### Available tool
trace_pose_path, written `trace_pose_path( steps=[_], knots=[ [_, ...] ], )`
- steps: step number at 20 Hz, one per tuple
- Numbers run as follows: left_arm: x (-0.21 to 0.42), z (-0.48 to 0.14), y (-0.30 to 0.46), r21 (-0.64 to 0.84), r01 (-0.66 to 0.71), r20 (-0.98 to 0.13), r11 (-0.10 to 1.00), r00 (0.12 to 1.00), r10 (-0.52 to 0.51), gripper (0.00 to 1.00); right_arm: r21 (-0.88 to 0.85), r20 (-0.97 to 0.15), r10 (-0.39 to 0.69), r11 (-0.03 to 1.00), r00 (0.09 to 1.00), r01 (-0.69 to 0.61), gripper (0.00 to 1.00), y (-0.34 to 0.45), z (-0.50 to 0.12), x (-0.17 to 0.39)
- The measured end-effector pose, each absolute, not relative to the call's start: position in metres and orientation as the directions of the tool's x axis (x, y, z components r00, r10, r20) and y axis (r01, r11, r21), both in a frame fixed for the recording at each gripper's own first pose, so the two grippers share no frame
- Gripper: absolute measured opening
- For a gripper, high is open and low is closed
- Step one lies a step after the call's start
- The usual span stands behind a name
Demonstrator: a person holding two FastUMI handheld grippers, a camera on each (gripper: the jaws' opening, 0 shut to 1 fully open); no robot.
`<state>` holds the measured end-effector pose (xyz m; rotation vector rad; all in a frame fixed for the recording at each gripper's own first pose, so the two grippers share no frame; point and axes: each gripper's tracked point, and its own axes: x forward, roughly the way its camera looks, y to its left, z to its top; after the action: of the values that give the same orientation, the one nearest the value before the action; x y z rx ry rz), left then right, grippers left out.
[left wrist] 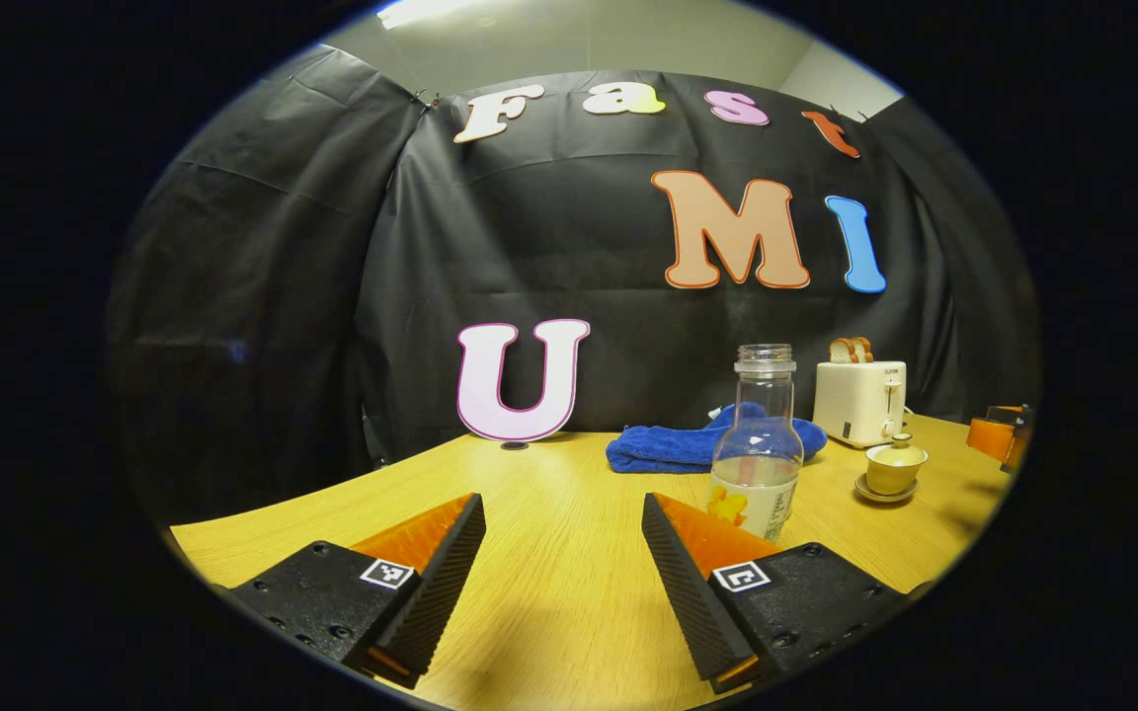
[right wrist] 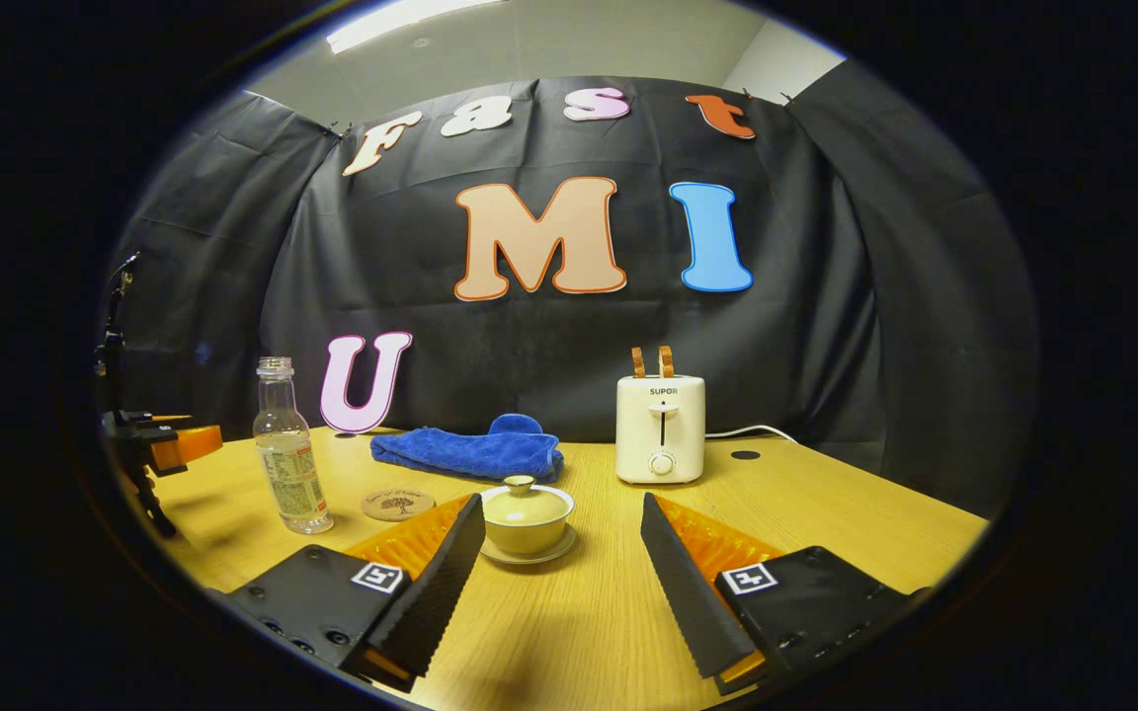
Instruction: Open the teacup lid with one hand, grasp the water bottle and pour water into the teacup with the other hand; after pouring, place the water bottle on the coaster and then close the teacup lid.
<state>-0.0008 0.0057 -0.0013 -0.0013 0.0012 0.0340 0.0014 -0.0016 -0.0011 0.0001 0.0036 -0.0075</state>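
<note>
My left gripper (left wrist: 563,553) and right gripper (right wrist: 562,553) gape wide (nothing held) before uncapped water bottle (left wrist: 759,444) and lidded teacup (right wrist: 528,520).

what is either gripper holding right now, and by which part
Nothing is held. The left gripper and right gripper are both open; the water bottle and teacup stand untouched.
</note>
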Motion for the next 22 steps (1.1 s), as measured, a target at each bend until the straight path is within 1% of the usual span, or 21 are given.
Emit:
trace_pose_path(
  steps=[1, 2, 3, 4, 6, 7, 8, 16, 21, 22],
  knots=[
    [-0.001, -0.002, 0.006, -0.001, -0.034, -0.001, 0.999, 0.999, 0.034, 0.94, -0.001, 0.001, -0.013, 1.000, 1.000, 0.013, 0.99, -0.002, -0.001, 0.002],
    [-0.001, -0.002, 0.006, -0.001, -0.034, -0.001, 0.999, 0.999, 0.034, 0.94, 0.000, -0.002, 0.002, 1.000, 1.000, -0.002, 0.96, 0.001, -0.001, 0.004],
    [-0.001, -0.002, 0.006, -0.001, -0.033, -0.002, 0.999, 0.999, 0.033, 0.94, 0.000, -0.006, 0.025, 1.000, 1.000, -0.025, 0.96, 0.008, -0.003, 0.007],
    [-0.001, -0.002, 0.006, -0.002, -0.033, -0.001, 0.999, 0.999, 0.033, 0.94, 0.001, -0.005, 0.038, 0.999, 0.999, -0.038, 1.00, 0.011, -0.002, 0.009],
    [0.000, -0.002, 0.006, -0.002, -0.033, -0.001, 0.999, 0.999, 0.033, 0.94, 0.002, -0.008, 0.039, 0.999, 0.999, -0.039, 0.99, 0.011, -0.003, 0.018],
    [0.000, -0.002, 0.006, -0.002, -0.033, -0.001, 0.999, 0.999, 0.033, 0.94, 0.002, -0.009, 0.043, 0.999, 0.999, -0.043, 0.96, 0.013, -0.003, 0.022],
    [0.000, -0.002, 0.006, -0.002, -0.032, -0.001, 0.999, 0.999, 0.032, 0.94, 0.004, -0.014, 0.046, 0.999, 0.999, -0.046, 0.99, 0.015, -0.004, 0.027],
    [0.000, -0.002, 0.006, -0.003, -0.023, -0.001, 1.000, 1.000, 0.023, 0.93, 0.005, -0.047, 0.085, 0.996, 0.995, -0.085, 1.00, 0.032, -0.011, 0.079],
    [0.000, -0.002, 0.006, -0.003, -0.019, -0.001, 1.000, 1.000, 0.019, 0.94, 0.002, -0.080, 0.097, 0.995, 0.992, -0.097, 1.00, 0.036, -0.017, 0.097],
    [0.000, -0.002, 0.006, -0.002, -0.019, -0.001, 1.000, 1.000, 0.019, 0.94, 0.001, -0.087, 0.101, 0.995, 0.991, -0.101, 0.96, 0.037, -0.018, 0.101]
  ],
)
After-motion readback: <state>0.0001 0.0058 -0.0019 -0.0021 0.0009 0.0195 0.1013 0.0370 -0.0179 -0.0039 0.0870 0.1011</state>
